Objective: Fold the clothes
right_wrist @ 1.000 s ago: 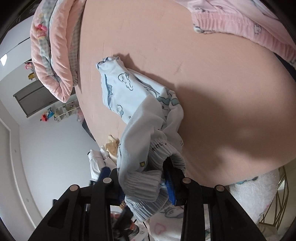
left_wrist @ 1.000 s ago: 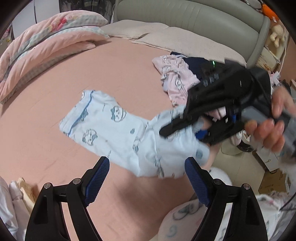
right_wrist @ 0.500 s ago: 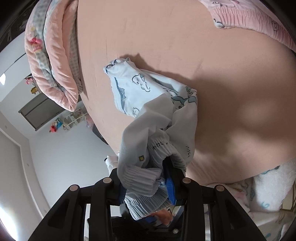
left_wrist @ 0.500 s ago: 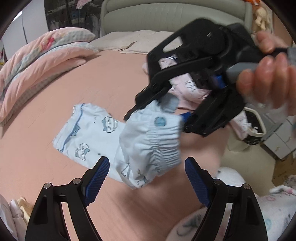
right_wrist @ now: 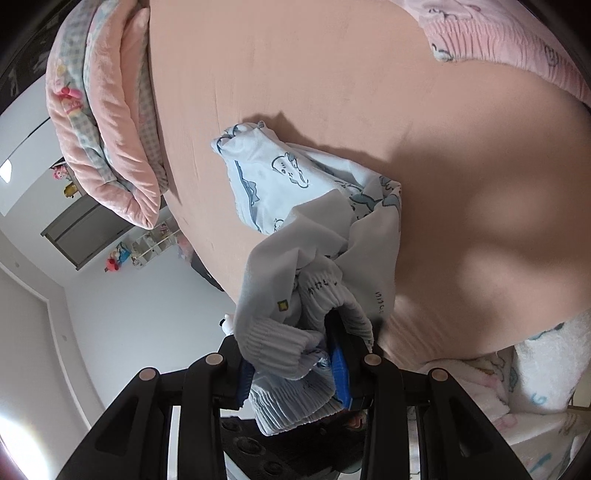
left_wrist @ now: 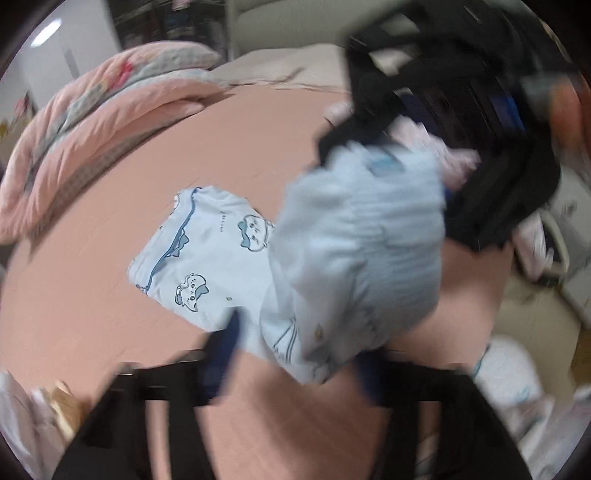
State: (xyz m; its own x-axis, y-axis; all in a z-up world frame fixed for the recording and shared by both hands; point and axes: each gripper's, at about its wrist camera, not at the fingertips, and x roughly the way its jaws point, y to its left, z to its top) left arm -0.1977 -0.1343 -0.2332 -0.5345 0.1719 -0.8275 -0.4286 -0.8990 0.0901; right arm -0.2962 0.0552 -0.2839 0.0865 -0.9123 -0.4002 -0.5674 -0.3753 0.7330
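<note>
- The pale blue printed garment (right_wrist: 291, 192) lies half on the pink bed (right_wrist: 332, 74), its ribbed end lifted.
- The right claw (right_wrist: 295, 373) pinches that end, mid-fold by my guess.
- The left claw (left_wrist: 295, 354) looks parted, though blurred.
- Next: lay the lifted end flat over the far part.

Pink-sheeted bed (right_wrist: 332, 74), white walls (right_wrist: 129, 314), grey headboard (left_wrist: 295, 18).
</note>
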